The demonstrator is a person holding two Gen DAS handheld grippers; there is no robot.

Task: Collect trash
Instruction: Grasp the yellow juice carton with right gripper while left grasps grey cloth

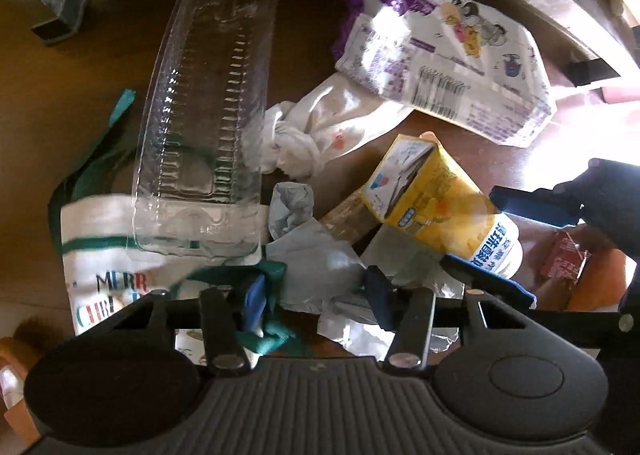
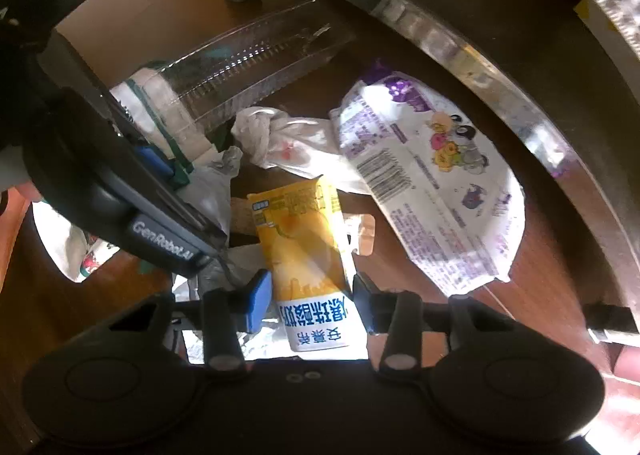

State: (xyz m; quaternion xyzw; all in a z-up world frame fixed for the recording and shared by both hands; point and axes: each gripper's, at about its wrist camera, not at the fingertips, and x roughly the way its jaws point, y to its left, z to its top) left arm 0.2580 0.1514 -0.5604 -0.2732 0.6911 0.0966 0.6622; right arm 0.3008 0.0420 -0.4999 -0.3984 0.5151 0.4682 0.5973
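Observation:
My left gripper [image 1: 316, 297] points down over a litter pile, shut on crumpled grey-white paper [image 1: 316, 255] that fills the gap between its pads. A green strap [image 1: 276, 275] of the cloth bag lies against its left pad. My right gripper [image 2: 312, 299] is shut on the lower end of a yellow drink carton [image 2: 300, 251], one pad on each side. The left wrist view shows that carton [image 1: 432, 195] lying tilted with the right gripper's blue fingers [image 1: 488, 279] around its end. The dark housing [image 2: 160, 243] of the left tool fills the left of the right wrist view.
On the brown floor [image 1: 100, 67] lie a long clear plastic tray [image 1: 208, 115], a knotted white plastic bag [image 1: 320, 123], a white-and-purple snack wrapper [image 1: 452, 67] and a red packet [image 1: 564, 259]. A white cloth bag [image 1: 104, 267] with green trim sits left. A metal leg [image 1: 56, 3] and curved metal rim [image 2: 480, 67] stand behind.

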